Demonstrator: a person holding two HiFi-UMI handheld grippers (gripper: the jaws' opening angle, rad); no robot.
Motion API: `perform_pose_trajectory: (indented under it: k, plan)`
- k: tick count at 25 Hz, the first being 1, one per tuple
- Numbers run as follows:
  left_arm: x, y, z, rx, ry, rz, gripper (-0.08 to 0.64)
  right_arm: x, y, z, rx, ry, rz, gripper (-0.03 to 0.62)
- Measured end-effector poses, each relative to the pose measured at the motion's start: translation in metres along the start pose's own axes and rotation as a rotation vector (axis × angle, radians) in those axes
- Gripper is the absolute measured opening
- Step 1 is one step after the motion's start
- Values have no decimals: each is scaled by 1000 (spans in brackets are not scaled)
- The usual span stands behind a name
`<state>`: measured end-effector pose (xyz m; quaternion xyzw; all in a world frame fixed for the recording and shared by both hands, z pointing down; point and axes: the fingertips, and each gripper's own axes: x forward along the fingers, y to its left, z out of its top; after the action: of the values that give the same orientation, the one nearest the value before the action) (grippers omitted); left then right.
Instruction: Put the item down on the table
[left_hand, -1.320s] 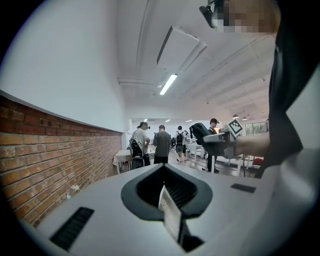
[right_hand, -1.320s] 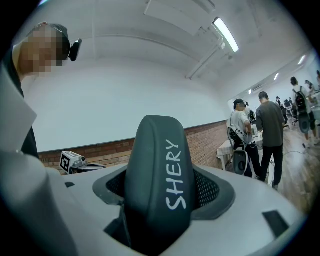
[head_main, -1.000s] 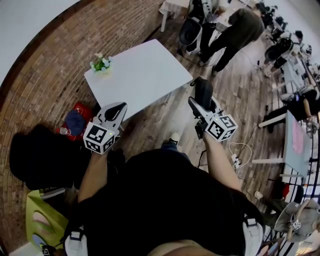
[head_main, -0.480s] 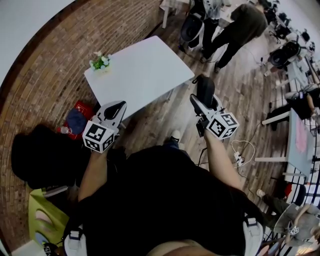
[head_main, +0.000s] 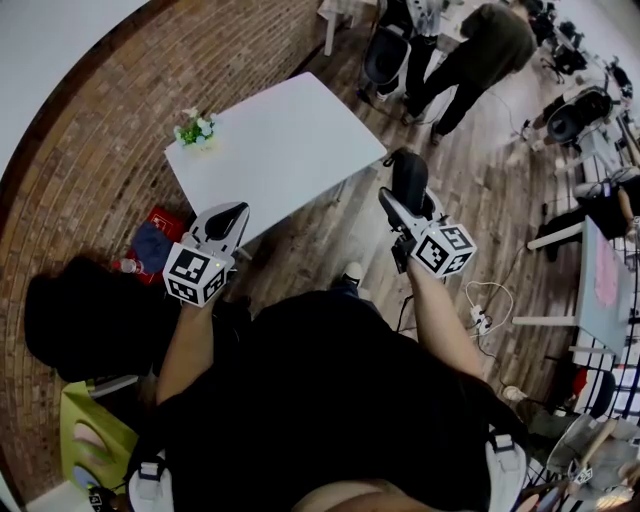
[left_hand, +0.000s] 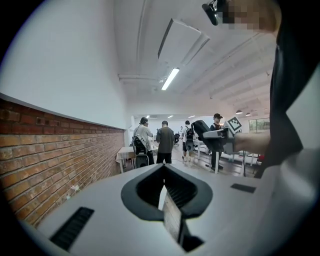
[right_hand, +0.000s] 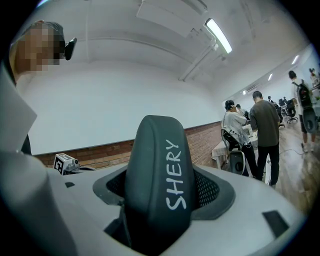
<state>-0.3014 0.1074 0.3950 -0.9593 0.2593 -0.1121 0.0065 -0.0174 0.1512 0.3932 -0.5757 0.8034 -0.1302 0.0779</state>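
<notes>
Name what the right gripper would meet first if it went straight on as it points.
Probably the wall far ahead, near its brick part; past the held case nothing nearer shows, though depth is unclear.

surface: white table (head_main: 290, 150) | on it: small flower plant (head_main: 194, 129), left corner

Left hand-held gripper (head_main: 230, 215) closed (right (head_main: 402, 203) gripping)

the only word that can be read is "shery", in white hand-drawn letters on the dark grey case (right_hand: 159, 185), running from 6 o'clock up toward 12 o'clock in the right gripper view.
</notes>
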Motion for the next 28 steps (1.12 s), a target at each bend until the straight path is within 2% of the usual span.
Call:
perform_pose_trajectory:
  k: [22,28]
  plan:
    - [92,21,7,-16,68,45,11,50,-99,15,19,41,37,350]
    - [126,23,10,-18,86,47,11,63,-130,18,49,38,47,350]
